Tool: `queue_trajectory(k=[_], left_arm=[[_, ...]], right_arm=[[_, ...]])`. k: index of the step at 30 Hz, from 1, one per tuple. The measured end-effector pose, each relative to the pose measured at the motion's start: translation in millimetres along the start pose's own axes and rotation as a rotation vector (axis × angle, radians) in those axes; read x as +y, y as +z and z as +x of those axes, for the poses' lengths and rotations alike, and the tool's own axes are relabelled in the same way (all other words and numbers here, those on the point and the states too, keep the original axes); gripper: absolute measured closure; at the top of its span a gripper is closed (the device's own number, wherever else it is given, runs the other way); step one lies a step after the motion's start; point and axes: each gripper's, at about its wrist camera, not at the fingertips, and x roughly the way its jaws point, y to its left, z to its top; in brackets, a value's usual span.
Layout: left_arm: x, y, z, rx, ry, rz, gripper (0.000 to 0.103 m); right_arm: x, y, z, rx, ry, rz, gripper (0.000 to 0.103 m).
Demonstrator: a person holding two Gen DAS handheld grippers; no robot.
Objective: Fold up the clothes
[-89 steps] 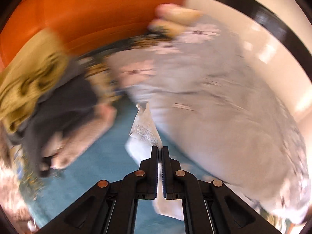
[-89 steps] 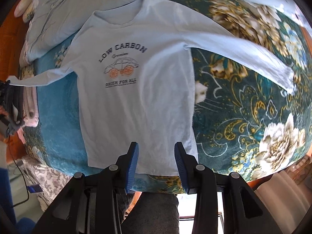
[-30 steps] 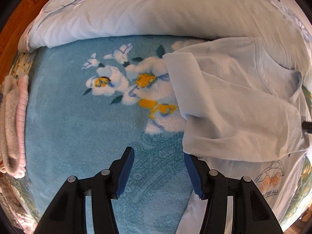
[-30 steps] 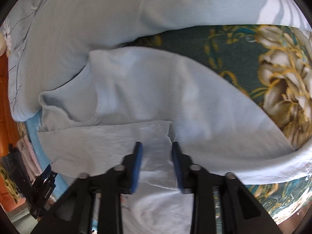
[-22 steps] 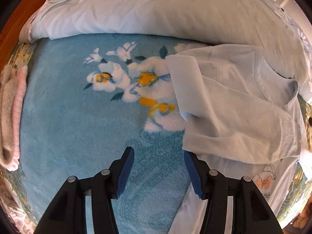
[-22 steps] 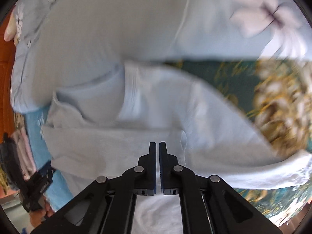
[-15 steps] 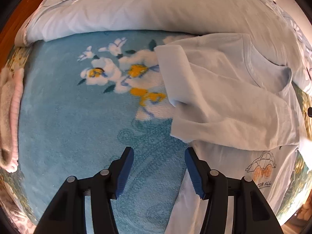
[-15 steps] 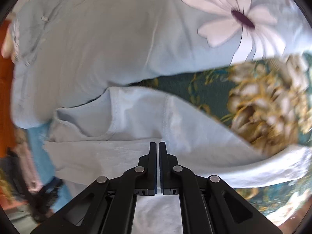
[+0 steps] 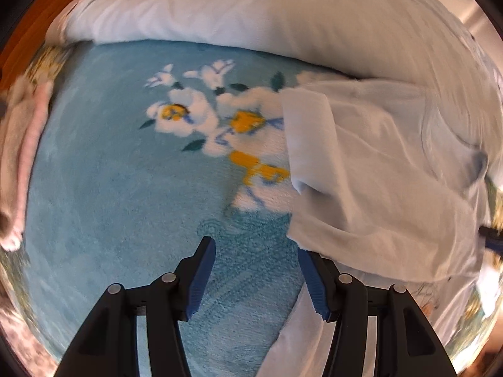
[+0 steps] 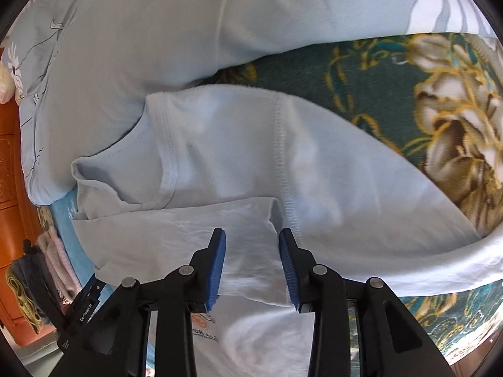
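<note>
A bed fills both views. A teal blanket with white and yellow flowers covers it, darker green with gold blooms on one side. A pale blue quilt lies bunched along the far edge. An orange wooden headboard stands beside it. Daylight falls brightly across the fabric.

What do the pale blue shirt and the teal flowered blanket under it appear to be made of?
The shirt looks like thin matte cotton knit: soft creases, stitched shoulder seam, ribbed collar. The blanket looks like plush fleece, likely synthetic: fuzzy pile, soft-edged printed flowers.
</note>
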Motion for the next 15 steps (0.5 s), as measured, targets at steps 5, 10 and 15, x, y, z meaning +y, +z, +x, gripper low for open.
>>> queue_trajectory(k=[5,10,15], left_arm=[[-8.2,-1.0,1.2,-0.001,0.003,0.001,0.044],[-4.5,-5.7,-4.6,-0.031,0.042,-0.031,0.044],[8.6,-8.3,-8.6,-0.024,0.068,-0.103,0.044]], right_arm=[[18.3,-9.3,5.0,0.033,-0.073,-0.101,0.099],[20.0,-10.0,-21.0,-0.078,-0.177,-0.118,0.102],[-0.4,-8.5,-31.2,-0.089,-0.205,-0.062,0.102]])
